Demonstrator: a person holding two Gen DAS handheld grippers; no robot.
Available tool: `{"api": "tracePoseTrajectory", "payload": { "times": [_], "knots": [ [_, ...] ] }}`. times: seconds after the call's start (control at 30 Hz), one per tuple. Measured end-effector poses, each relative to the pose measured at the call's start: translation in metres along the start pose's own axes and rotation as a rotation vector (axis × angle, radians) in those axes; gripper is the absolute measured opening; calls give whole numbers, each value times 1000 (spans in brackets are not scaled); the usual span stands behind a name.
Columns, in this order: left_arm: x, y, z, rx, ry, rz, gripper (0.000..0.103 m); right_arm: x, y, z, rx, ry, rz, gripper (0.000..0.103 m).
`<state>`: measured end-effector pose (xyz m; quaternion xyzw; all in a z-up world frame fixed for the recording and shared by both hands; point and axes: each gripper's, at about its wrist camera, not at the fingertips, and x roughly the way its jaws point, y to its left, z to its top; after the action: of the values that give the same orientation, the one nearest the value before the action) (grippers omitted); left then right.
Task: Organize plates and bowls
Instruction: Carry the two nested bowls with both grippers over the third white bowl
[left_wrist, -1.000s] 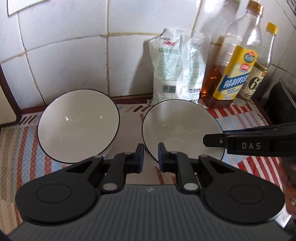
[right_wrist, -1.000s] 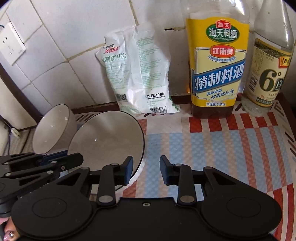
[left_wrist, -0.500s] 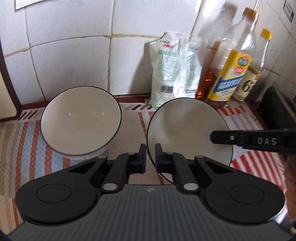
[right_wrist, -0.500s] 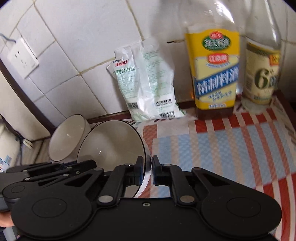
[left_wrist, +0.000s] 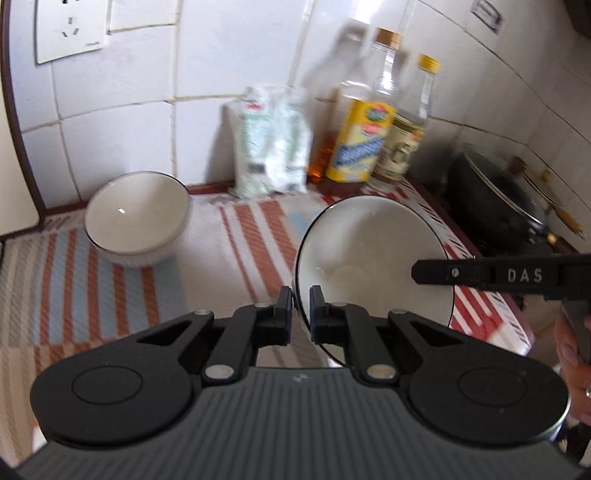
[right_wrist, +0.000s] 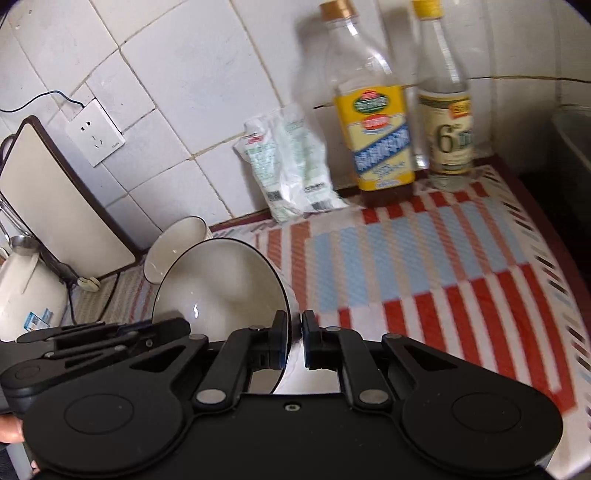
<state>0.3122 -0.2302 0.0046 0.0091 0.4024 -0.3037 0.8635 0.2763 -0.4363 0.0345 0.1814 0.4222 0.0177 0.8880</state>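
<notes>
The striped surface carries bottles and a salt bag along its back edge, leaving the middle free. One bowl rests near the back left. The other bowl hangs tilted above the surface, probably for stacking. The left tool and right tool are pinched on opposite sides of its rim.

Two bowls, two bottles, one salt bag.
</notes>
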Motion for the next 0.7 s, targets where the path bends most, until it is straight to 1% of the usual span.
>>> {"api": "tracePoseTrajectory", "payload": {
  "times": [0.07, 0.2, 0.37, 0.47, 0.6, 0.7],
  "knots": [
    [-2, -7, -2, 17, 9, -13, 8, -12, -3, -8, 4, -3, -15, 12],
    [-2, -15, -9, 16, 48, -44, 8, -25, -10, -20, 7, -3, -40, 12],
    [-4, -24, -20, 60, 58, -11, 8, -23, -13, -37, -1, 9, -56, 12],
    [-5, -24, -26, 62, 73, -9, 9, -18, -12, -45, -12, 20, -71, 12],
    [-3, -30, -27, 79, 80, -2, 9, -16, -4, -52, -65, 2, -112, 12],
    [-1, -33, -28, 98, 87, 6, 9, -15, 4, -55, -124, -13, -159, 12]
  ]
}}
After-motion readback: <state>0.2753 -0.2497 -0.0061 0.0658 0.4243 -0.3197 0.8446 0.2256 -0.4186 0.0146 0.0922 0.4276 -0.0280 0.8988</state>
